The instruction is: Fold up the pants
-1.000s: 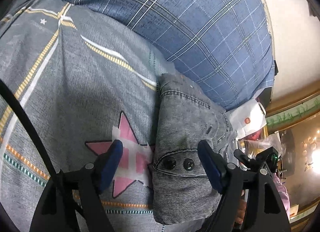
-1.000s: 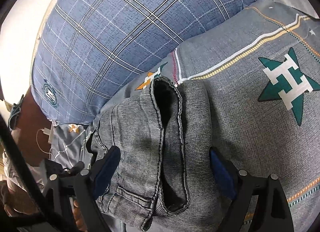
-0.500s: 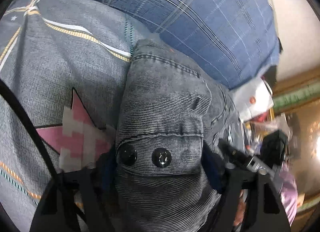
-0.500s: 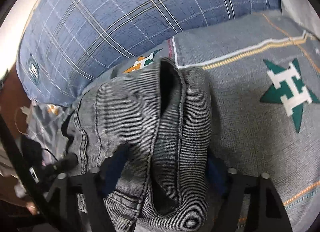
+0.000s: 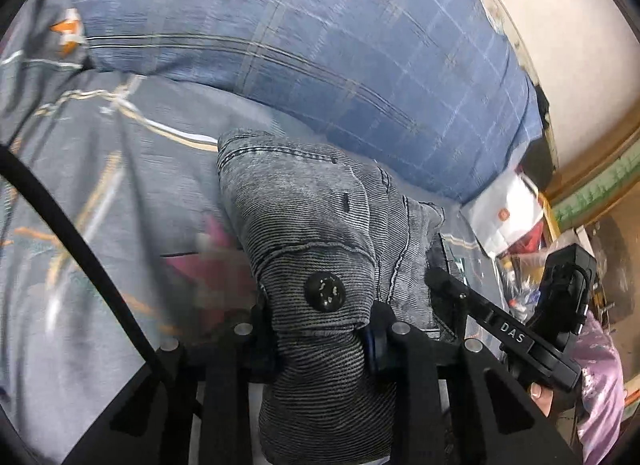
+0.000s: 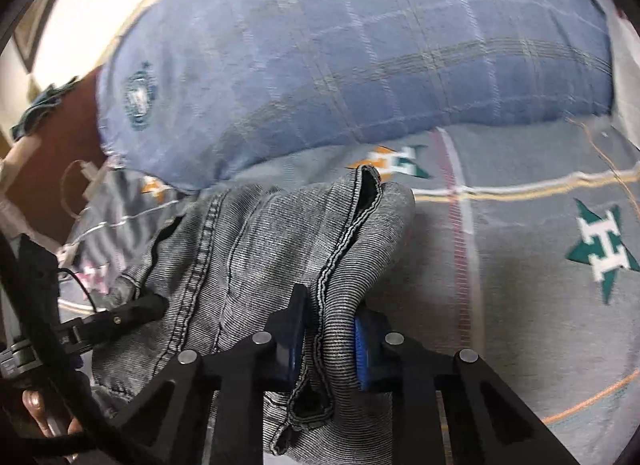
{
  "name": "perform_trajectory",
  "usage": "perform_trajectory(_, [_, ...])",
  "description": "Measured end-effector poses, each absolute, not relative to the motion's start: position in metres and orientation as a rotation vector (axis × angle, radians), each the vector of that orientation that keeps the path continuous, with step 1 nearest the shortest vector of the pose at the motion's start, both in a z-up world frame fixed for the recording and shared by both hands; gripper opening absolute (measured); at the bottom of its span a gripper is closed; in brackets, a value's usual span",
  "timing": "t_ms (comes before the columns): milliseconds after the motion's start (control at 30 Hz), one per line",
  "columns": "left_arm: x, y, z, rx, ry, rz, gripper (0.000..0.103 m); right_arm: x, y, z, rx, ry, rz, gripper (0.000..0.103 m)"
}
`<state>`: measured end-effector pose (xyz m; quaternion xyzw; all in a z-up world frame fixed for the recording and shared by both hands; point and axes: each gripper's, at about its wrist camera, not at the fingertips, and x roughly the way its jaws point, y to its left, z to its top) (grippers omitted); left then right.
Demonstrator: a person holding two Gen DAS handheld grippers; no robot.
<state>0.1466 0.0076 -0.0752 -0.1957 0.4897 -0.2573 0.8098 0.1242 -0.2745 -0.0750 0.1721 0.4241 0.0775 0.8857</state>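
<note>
Both tongs pinch the grey pants (image 5: 320,233): left tongs (image 5: 320,339) at the buttoned waistband, right tongs (image 6: 326,339) on a seamed edge. Open bed (image 6: 520,325) lies at three o'clock in the right view, a blue pillow (image 6: 360,57) at twelve; only the left view shows the button (image 5: 324,291).

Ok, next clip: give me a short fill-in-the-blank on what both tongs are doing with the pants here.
1. The left tongs are shut on the grey denim pants just below a black ____.
2. The right tongs are ____ on the pants' stitched edge.
3. Behind the pants lies a blue ____ pillow.
4. The grey bedsheet carries a green ____ motif.

Missing words: button; shut; plaid; star
</note>
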Motion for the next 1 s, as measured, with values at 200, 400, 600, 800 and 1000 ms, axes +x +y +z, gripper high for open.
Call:
perform_trajectory(200, [0.157, 0.047, -0.067, -0.440, 1.009, -0.514, 0.031, 0.150, -0.234, -0.075, 0.359, 0.894, 0.223, 0.020])
perform_trajectory(400, [0.182, 0.053, -0.100, -0.472, 1.028, -0.500, 0.036, 0.162, -0.240, -0.086, 0.433, 0.862, 0.193, 0.020])
perform_trajectory(600, [0.190, 0.055, -0.135, -0.499, 1.109, -0.384, 0.058, 0.172, -0.260, -0.137, 0.535, 0.996, 0.113, 0.038])
perform_trajectory(800, [0.186, 0.058, -0.127, -0.442, 1.109, -0.354, 0.061, 0.157, -0.256, -0.110, 0.475, 0.963, 0.135, 0.051])
perform_trajectory(1000, [0.182, 0.059, -0.124, -0.397, 1.086, -0.343, 0.062, 0.138, -0.263, -0.076, 0.440, 0.869, 0.116, 0.053])
